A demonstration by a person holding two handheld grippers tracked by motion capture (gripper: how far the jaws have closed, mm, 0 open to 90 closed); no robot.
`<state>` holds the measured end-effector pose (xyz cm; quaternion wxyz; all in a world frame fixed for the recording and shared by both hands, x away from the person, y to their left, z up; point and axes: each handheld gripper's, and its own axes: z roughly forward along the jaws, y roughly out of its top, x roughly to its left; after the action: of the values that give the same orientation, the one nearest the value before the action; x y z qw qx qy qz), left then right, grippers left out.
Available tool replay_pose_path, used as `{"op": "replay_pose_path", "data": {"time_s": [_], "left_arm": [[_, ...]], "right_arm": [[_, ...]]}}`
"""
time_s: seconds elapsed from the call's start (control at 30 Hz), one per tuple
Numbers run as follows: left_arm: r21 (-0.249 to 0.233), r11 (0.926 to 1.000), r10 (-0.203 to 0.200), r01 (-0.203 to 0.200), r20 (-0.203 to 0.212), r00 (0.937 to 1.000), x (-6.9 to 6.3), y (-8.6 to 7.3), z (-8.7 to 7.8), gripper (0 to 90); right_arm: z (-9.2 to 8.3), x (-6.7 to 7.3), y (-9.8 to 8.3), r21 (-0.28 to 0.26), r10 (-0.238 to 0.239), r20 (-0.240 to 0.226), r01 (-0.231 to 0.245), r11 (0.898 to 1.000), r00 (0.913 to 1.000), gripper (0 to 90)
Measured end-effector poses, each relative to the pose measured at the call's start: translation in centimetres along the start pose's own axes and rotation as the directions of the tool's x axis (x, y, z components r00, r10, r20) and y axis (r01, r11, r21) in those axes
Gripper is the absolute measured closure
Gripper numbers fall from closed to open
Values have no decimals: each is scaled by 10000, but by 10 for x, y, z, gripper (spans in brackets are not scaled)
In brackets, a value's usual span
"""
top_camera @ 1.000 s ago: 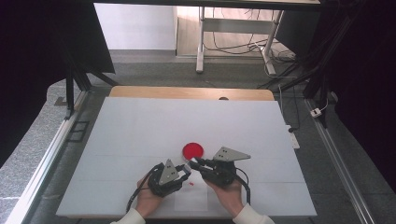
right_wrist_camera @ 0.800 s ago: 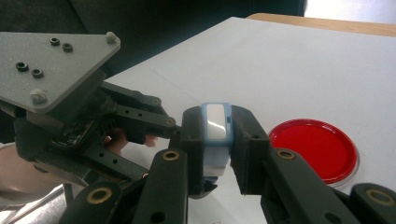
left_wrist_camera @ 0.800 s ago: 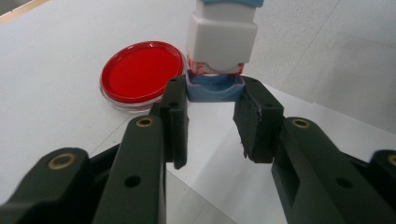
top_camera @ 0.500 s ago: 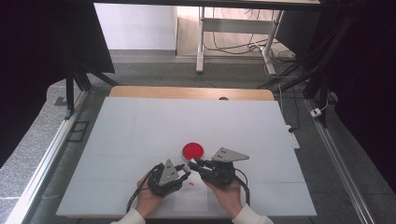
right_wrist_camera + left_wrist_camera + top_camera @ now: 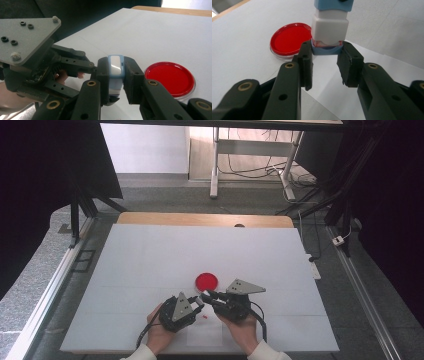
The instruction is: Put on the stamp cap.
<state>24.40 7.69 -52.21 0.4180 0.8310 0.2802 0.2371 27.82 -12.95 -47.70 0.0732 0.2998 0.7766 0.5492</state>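
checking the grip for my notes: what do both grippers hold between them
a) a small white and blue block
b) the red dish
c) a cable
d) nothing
a: the small white and blue block sits clamped in the right gripper, while the left gripper pinches its blue end; the red dish lies apart on the table.
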Motion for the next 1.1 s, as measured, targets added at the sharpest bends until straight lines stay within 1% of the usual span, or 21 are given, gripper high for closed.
{"op": "replay_pose_path", "data": {"time_s": [0.23,0.33,0.43,0.5,0.6,1.1], "left_arm": [[25,10000,48,-48,15,10000,-1,0,0,652],[30,10000,51,-51,-36,10000,-1,0,0,652],[-56,10000,62,-62,-129,9999,-1,0,-1,652],[-2,10000,83,-83,-141,9999,-2,0,0,652],[-13,9999,134,-134,-176,9998,-2,0,0,652],[53,9992,392,-390,-336,9987,-4,0,-1,654]], "right_arm": [[0,1,-1,-99,196,181,-195,9998,9996,753],[0,1,-1,-68,369,238,-367,9993,9990,753],[0,2,-2,-69,429,294,-427,9991,9986,752],[0,2,-2,-95,538,302,-536,9985,9981,753],[1,2,-3,-47,550,322,-549,9985,9980,753],[2,0,-3,156,638,116,-640,9978,9979,754]]}}
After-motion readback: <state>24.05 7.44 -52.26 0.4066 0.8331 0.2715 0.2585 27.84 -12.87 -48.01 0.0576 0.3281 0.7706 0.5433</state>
